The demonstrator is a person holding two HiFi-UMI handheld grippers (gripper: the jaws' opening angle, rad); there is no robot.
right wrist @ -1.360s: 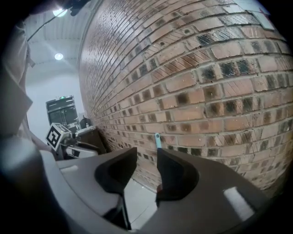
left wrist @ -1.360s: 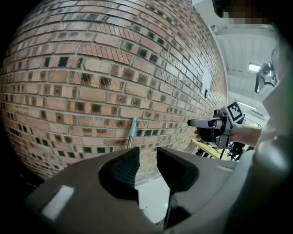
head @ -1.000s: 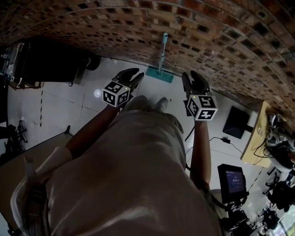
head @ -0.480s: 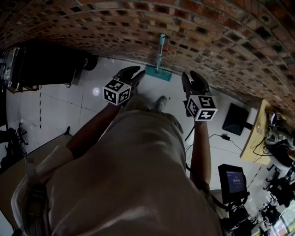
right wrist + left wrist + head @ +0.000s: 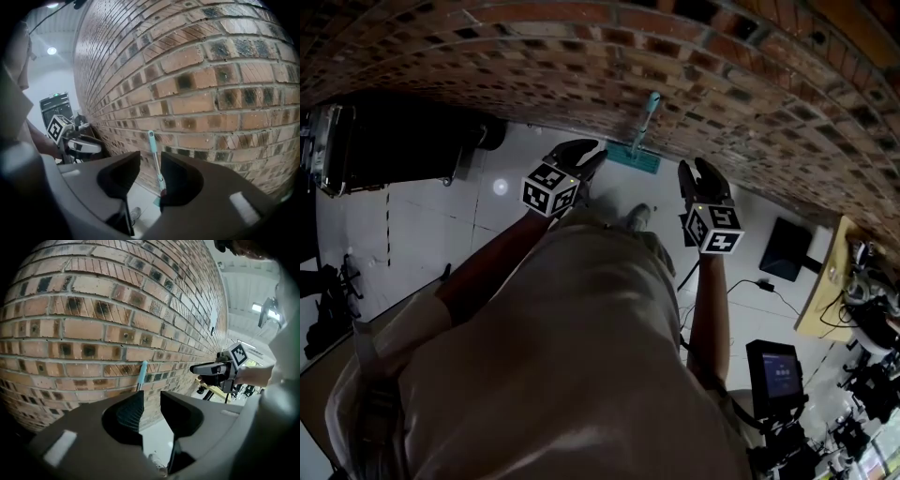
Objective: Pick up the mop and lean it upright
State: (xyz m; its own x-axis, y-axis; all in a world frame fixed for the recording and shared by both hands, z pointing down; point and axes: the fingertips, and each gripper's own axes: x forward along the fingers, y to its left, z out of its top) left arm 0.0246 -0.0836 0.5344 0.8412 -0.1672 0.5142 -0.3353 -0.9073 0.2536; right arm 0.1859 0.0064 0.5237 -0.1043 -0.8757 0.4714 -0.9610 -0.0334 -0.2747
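Observation:
The mop leans upright against the brick wall [image 5: 581,56], its teal handle [image 5: 649,108] up the bricks and its teal head [image 5: 630,157] on the floor. The handle also shows ahead in the left gripper view [image 5: 141,373] and in the right gripper view [image 5: 153,150]. My left gripper [image 5: 591,155] hangs just left of the mop head, jaws apart and empty [image 5: 152,397]. My right gripper [image 5: 701,169] hangs to the mop's right, also open with nothing between its jaws [image 5: 150,161]. Neither touches the mop.
A black cabinet [image 5: 394,131] stands at the left by the wall. A dark monitor [image 5: 783,248] lies on the floor at the right, with a cable [image 5: 750,281], a lit screen on a stand [image 5: 776,367] and a wooden table [image 5: 825,281]. My shoes [image 5: 637,217] are below the grippers.
The left gripper has shifted a little to the right, nearer the mop head, and the right gripper has sunk slightly. The mop stays leaning on the wall.

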